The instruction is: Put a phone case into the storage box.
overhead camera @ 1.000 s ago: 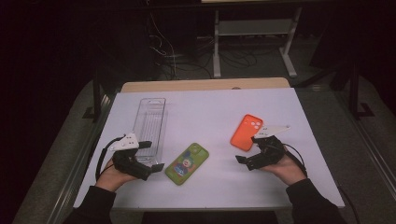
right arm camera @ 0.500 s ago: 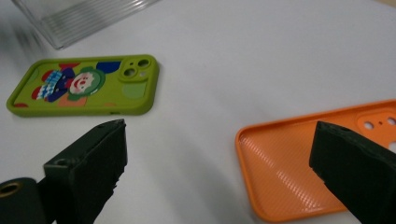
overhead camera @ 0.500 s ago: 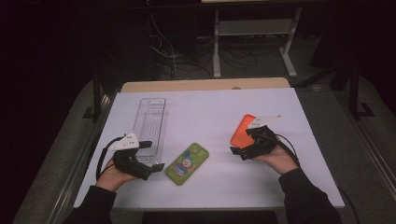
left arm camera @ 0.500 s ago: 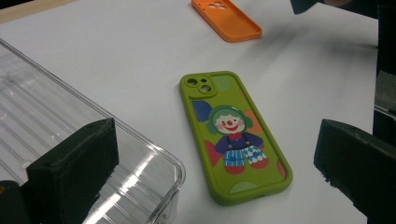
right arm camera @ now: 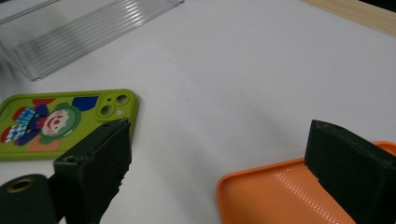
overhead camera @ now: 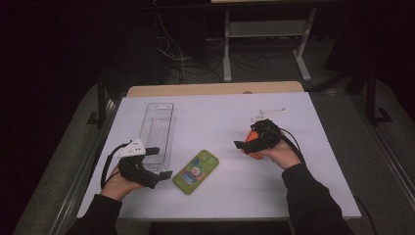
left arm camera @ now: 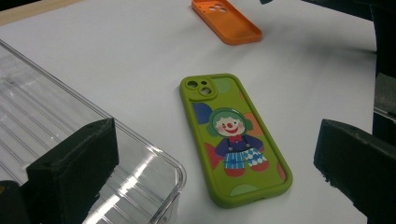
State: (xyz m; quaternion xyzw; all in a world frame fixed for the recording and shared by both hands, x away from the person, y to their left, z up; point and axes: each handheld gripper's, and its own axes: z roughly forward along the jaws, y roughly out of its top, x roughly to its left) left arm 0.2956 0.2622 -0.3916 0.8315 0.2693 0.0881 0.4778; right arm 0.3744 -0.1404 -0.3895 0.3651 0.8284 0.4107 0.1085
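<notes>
A green phone case (overhead camera: 195,172) (left arm camera: 233,140) (right arm camera: 56,121) with a clown picture lies near the table's front middle. To its left stands a clear ribbed plastic tray (overhead camera: 157,129) (left arm camera: 56,112) (right arm camera: 93,32). My left gripper (overhead camera: 160,162) (left arm camera: 215,140) is open near the tray's front end, one jaw over the tray's corner and the other right of the green case. An orange phone case (overhead camera: 254,153) (left arm camera: 226,21) (right arm camera: 289,196) lies hollow side up at the right. My right gripper (overhead camera: 247,139) (right arm camera: 222,140) hovers open over its end, one jaw above the case's inside.
A white sheet (overhead camera: 220,117) covers the table, with a bare strip of wood (overhead camera: 215,89) along its far edge. Behind the table the floor is dark, with cables and a metal stand (overhead camera: 264,34). The sheet's front edge is close to both forearms.
My right gripper has moved forward and left, from beside the orange case to over it. The left gripper and the green case have stayed put.
</notes>
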